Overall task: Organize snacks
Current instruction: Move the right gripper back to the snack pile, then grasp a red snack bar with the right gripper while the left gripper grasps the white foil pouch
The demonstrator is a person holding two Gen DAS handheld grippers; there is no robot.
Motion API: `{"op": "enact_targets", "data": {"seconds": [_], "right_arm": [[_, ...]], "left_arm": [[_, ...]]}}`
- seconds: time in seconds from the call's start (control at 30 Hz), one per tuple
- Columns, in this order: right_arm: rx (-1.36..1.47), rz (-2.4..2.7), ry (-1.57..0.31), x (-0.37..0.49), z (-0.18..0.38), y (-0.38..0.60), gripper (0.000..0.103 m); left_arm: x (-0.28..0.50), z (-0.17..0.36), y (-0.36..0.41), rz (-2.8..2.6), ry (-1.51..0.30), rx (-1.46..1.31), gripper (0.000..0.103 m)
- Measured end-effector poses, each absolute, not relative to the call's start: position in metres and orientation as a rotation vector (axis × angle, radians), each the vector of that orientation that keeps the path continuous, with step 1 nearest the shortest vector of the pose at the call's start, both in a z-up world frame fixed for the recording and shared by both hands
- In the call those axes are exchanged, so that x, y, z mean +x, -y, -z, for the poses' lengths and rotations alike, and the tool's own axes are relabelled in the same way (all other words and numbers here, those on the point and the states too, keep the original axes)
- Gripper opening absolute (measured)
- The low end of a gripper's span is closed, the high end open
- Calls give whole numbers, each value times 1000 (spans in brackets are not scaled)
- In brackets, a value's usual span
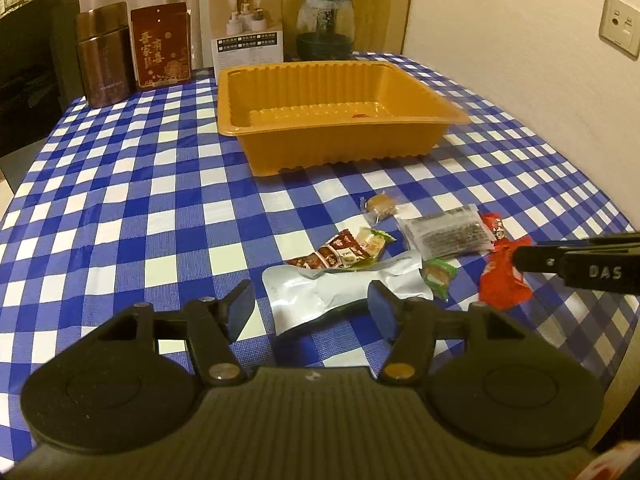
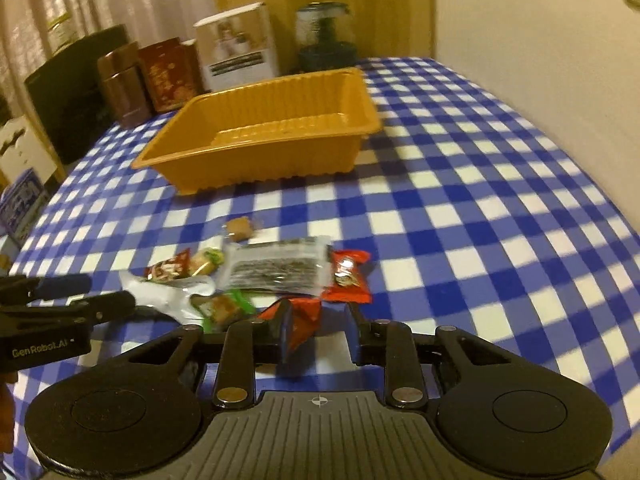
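An empty orange plastic tray (image 1: pixel 344 130) (image 2: pixel 260 166) stands mid-table on the blue checked cloth. In front of it lie loose snacks: a silver pouch (image 1: pixel 340 296), a dark clear-wrapped packet (image 1: pixel 444 232) (image 2: pixel 276 272), a wrapped cookie (image 1: pixel 380 206), a red-brown strip (image 1: pixel 328 256), green-wrapped candies (image 1: pixel 438 276) and a patterned red packet (image 2: pixel 348 276). My left gripper (image 1: pixel 312 310) (image 2: pixel 112 292) is open, its blue pads either side of the silver pouch's near end. My right gripper (image 2: pixel 318 328) (image 1: pixel 520 256) is shut on a crumpled red snack packet (image 2: pixel 300 316) (image 1: pixel 504 280) at the pile's right end.
Two brown tins (image 1: pixel 106 56) (image 1: pixel 162 46), a white box (image 1: pixel 248 24) and a glass jar (image 1: pixel 326 26) line the table's far edge. A wall with sockets (image 1: pixel 620 26) runs along the right side. A dark chair (image 1: pixel 28 80) stands at the far left.
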State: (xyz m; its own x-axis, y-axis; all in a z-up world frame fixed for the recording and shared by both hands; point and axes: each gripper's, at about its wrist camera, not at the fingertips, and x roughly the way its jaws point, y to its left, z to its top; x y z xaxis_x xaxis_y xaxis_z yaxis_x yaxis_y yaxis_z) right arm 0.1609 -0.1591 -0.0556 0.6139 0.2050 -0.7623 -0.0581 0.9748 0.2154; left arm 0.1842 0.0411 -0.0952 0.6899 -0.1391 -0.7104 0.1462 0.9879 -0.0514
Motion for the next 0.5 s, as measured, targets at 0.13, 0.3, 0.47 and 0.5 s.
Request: {"op": "enact_targets", "data": {"seconds": [0.13, 0.3, 0.47, 0.5], "right_arm": [[286, -146, -869, 155, 53, 169, 36], [387, -161, -901, 158, 58, 166, 55], [434, -149, -946, 161, 71, 164, 54], [406, -152, -945, 162, 71, 161, 54]], "left_arm": [[187, 96, -41, 158, -795, -4, 59], [189, 96, -36, 172, -792, -5, 59], [189, 98, -36, 173, -797, -8, 59], [190, 99, -36, 172, -798, -8, 59]]}}
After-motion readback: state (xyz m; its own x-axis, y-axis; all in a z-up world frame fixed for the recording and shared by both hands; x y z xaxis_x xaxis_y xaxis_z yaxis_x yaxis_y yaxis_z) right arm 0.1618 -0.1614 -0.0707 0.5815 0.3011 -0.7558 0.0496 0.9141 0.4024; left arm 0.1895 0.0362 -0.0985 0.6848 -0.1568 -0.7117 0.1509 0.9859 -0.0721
